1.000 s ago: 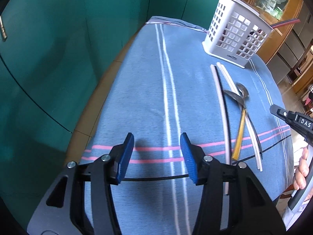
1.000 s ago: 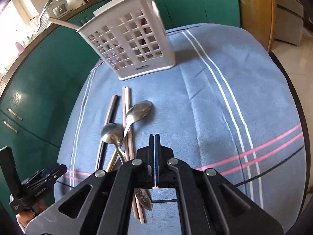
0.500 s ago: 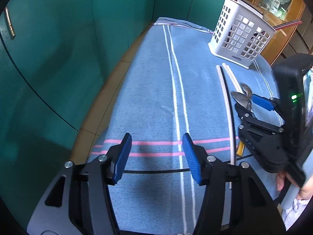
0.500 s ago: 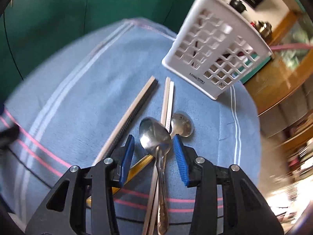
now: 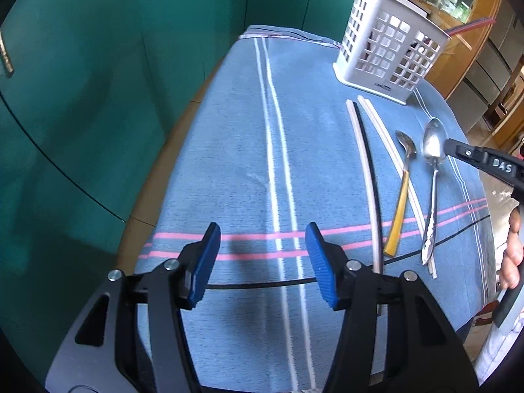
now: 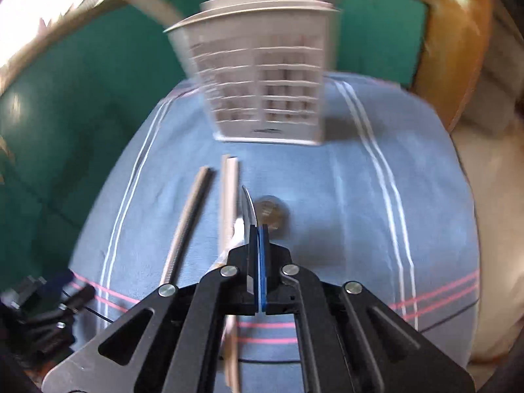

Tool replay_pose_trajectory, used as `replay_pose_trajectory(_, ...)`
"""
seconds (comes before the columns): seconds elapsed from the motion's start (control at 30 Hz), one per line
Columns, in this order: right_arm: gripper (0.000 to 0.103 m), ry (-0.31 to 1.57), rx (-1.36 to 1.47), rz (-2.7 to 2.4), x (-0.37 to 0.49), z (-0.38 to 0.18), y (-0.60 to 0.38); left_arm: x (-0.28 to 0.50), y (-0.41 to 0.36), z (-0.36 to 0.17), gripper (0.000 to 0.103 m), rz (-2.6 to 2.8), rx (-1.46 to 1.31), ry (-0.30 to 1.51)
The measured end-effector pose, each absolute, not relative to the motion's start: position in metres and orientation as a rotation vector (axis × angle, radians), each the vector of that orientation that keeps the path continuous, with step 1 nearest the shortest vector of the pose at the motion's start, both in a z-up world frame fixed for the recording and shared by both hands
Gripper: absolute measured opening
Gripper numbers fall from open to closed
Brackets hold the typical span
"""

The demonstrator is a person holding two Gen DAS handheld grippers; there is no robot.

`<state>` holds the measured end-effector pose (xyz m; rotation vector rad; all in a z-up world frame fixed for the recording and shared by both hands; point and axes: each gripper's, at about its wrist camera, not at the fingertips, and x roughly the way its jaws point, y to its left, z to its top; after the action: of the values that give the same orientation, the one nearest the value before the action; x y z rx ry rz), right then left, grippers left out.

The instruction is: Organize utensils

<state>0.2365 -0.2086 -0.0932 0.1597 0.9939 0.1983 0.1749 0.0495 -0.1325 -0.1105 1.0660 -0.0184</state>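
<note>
My right gripper [image 6: 258,234] is shut on the neck of a steel spoon [image 6: 248,208], which shows edge-on above the pads. From the left wrist view the same steel spoon [image 5: 433,140] sits in the right gripper [image 5: 449,148], its handle trailing down over the white sticks [image 5: 383,137]. A yellow-handled spoon [image 5: 400,206] lies on the cloth beside it. A long grey-and-black stick [image 5: 365,170] lies further left. The white slotted utensil basket [image 5: 386,49] stands at the back. My left gripper [image 5: 262,262] hangs open over the cloth, nothing between its blue pads.
A blue striped cloth [image 5: 229,150] covers the table; its left edge drops off toward teal cabinets [image 5: 82,82]. A hand [image 5: 514,249] holds the right tool at the table's right edge. Wooden furniture [image 5: 458,42] stands behind the basket.
The right gripper came in over the spoons, opened around the steel spoon and shut on it. That spoon now sits to the right of the yellow-handled one. The left gripper stayed put.
</note>
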Motion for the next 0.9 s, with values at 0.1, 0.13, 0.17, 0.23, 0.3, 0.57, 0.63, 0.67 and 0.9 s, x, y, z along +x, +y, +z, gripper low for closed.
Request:
replay_pose_trajectory(0.1,0.001,1.016,0.274,0.216,0.233,-0.103,-0.239,0.178,0.039,-0.133,0.054,-0.035,-0.094,1.067)
replay_pose_trajectory(0.13,0.001,1.019,0.3,0.224,0.231,-0.107,-0.247,0.179,0.035,-0.133,0.054,-0.04,-0.089,1.067)
replay_pose_trajectory(0.17,0.001,1.022,0.312,0.224,0.23,-0.109,-0.252,0.18,0.032,-0.133,0.054,-0.045,-0.084,1.066)
replay_pose_trajectory(0.23,0.001,1.034,0.334,0.212,0.227,-0.115,-0.26,0.183,0.025,-0.132,0.054,-0.055,-0.071,1.063)
replay_pose_trajectory(0.3,0.001,1.048,0.349,0.208,0.224,-0.123,-0.262,0.188,0.015,-0.127,0.054,-0.068,-0.054,1.051)
replay_pose_trajectory(0.57,0.013,1.042,0.408,0.211,0.223,-0.145,-0.279,0.209,-0.053,-0.121,0.054,-0.168,0.081,1.009)
replay_pose_trajectory(0.63,0.013,1.036,0.43,0.232,0.222,-0.148,-0.284,0.211,-0.069,-0.125,0.054,-0.19,0.113,1.009)
replay_pose_trajectory(0.67,0.013,1.036,0.435,0.24,0.221,-0.147,-0.286,0.211,-0.076,-0.128,0.053,-0.195,0.13,1.013)
replay_pose_trajectory(0.9,0.014,1.026,0.432,0.273,0.22,-0.149,-0.288,0.213,-0.093,-0.145,0.044,-0.211,0.161,1.054)
